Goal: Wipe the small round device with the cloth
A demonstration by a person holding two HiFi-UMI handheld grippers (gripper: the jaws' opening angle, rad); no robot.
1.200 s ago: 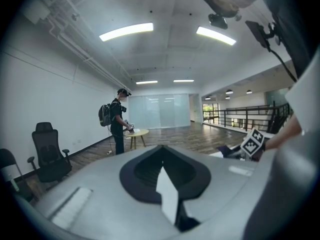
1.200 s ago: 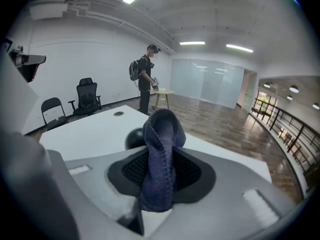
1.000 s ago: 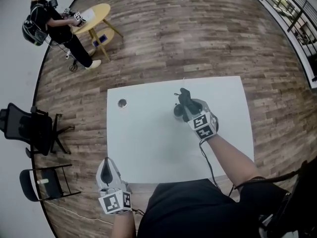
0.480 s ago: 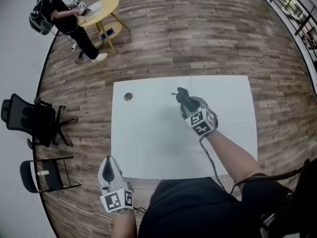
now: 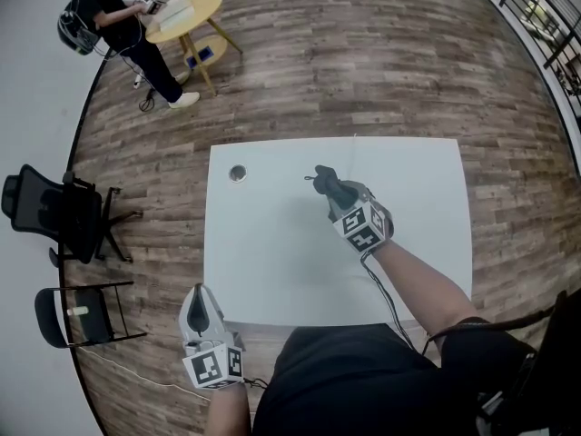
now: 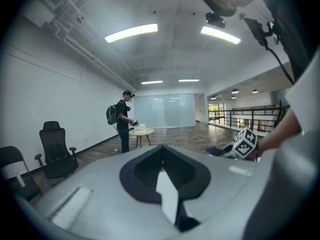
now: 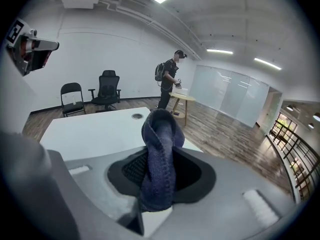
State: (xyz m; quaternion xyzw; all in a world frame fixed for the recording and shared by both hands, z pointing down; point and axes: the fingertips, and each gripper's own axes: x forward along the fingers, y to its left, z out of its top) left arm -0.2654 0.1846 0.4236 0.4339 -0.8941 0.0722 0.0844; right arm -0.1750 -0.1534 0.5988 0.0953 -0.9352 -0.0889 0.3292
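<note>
The small round device (image 5: 238,173) lies on the white table (image 5: 272,271) near its far left corner; the right gripper view shows the device (image 7: 137,116) ahead. My right gripper (image 5: 334,192) hangs over the table's middle, to the right of the device, shut on a dark blue cloth (image 5: 325,182). The cloth (image 7: 159,154) stands up folded between the jaws of the right gripper (image 7: 161,134). My left gripper (image 5: 195,300) is held at the table's near left corner, jaws together and holding nothing. In its own view the left gripper (image 6: 162,151) points level across the tabletop.
A black office chair (image 5: 54,221) and a folding chair (image 5: 77,321) stand left of the table. Far off at the upper left, a person (image 5: 109,16) stands by a round yellow table (image 5: 186,12). A railing (image 5: 545,25) runs along the upper right.
My right gripper has carried the cloth leftward across the table, closer to the round device. The left gripper has stayed in place.
</note>
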